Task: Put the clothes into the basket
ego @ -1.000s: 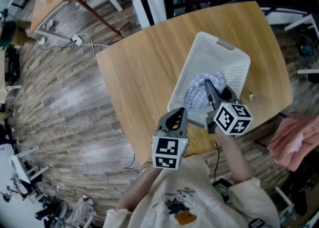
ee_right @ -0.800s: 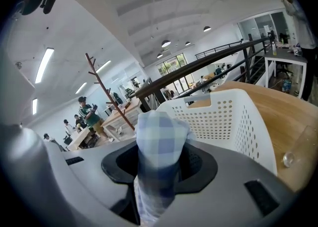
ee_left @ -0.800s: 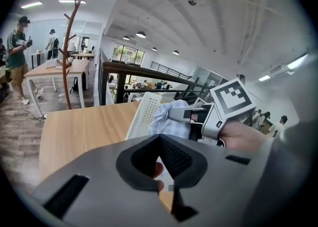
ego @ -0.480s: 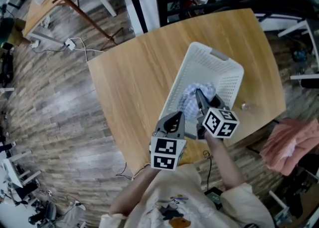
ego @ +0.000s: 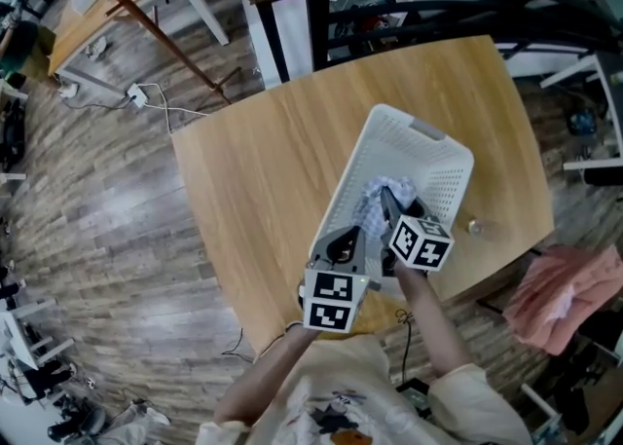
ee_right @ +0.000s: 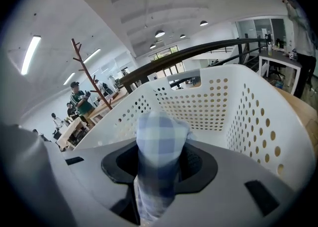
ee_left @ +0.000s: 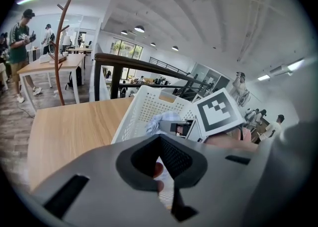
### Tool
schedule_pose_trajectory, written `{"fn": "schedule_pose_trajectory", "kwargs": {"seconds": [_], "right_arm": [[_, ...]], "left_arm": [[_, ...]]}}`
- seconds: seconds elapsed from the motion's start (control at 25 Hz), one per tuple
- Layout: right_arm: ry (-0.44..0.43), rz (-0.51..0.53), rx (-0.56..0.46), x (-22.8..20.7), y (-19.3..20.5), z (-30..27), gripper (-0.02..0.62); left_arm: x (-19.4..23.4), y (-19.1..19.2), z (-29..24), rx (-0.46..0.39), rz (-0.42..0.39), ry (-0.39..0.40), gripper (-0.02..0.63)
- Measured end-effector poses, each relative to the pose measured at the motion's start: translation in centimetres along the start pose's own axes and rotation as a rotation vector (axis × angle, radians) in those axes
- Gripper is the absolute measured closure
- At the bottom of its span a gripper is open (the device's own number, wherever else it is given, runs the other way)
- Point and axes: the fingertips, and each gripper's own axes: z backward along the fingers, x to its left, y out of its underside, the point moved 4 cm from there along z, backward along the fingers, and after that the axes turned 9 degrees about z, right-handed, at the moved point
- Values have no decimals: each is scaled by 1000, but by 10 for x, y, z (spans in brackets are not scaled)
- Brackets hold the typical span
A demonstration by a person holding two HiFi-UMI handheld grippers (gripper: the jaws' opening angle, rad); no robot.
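A white perforated basket [ego: 436, 156] lies on the wooden table [ego: 263, 170]. My right gripper [ego: 387, 203] reaches into it from the near side, shut on a blue checked cloth [ego: 378, 202]. In the right gripper view the cloth [ee_right: 160, 136] is bunched between the pads and sticks up in front of the basket's far wall [ee_right: 198, 104]. My left gripper [ego: 343, 239] hovers at the basket's near left rim, shut with nothing in it. The left gripper view shows the basket [ee_left: 134, 114], the cloth [ee_left: 161, 119] and the right gripper's marker cube [ee_left: 218, 112].
A pink garment [ego: 569, 287] lies off the table at the right. A small round object [ego: 473, 227] sits on the table beside the basket. A brown coat stand [ego: 146, 0] and another table stand at the far left; a dark railing runs behind.
My right gripper has sunk lower into the basket with the checked cloth still held. The left gripper has moved slightly down towards the basket's near rim.
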Motion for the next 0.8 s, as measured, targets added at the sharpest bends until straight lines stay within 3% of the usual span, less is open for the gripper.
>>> {"fn": "schedule_pose_trajectory", "kwargs": {"seconds": [0.44,0.8], "right_arm": [[74,-15,11,-15,-6,-34,422],[153,-104,24,-41,-8,-66,413]], "left_arm": [[-2,-7,-22,5,-41,4,606],[-4,-7,-36,30,-71,20,606]]}}
